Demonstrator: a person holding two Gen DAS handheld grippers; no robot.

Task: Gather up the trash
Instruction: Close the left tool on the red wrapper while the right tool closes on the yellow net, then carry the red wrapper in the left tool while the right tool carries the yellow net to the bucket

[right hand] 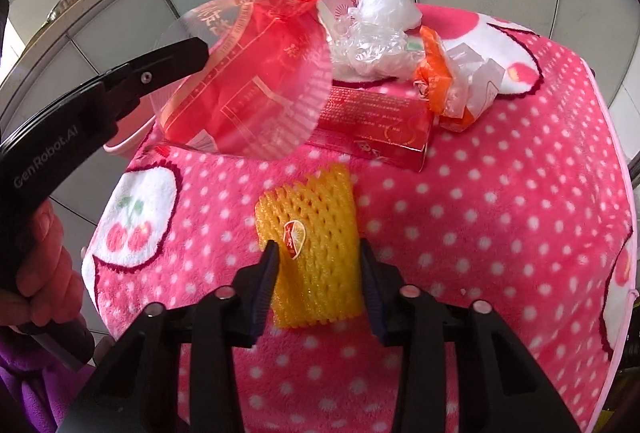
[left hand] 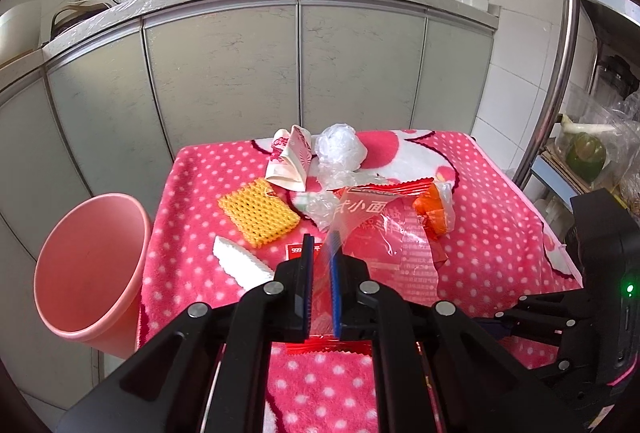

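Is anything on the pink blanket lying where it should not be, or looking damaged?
Yes. Wrappers lie scattered across the pink blanket: a crumpled clear bag, an orange wrapper, a red box and a yellow foam net. The pink bin appears empty.

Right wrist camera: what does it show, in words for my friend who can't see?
The right gripper reaches down around a yellow foam net on a pink dotted blanket, one finger on each side. Behind it, the left gripper holds up a red see-through wrapper before a red box and crumpled plastic.
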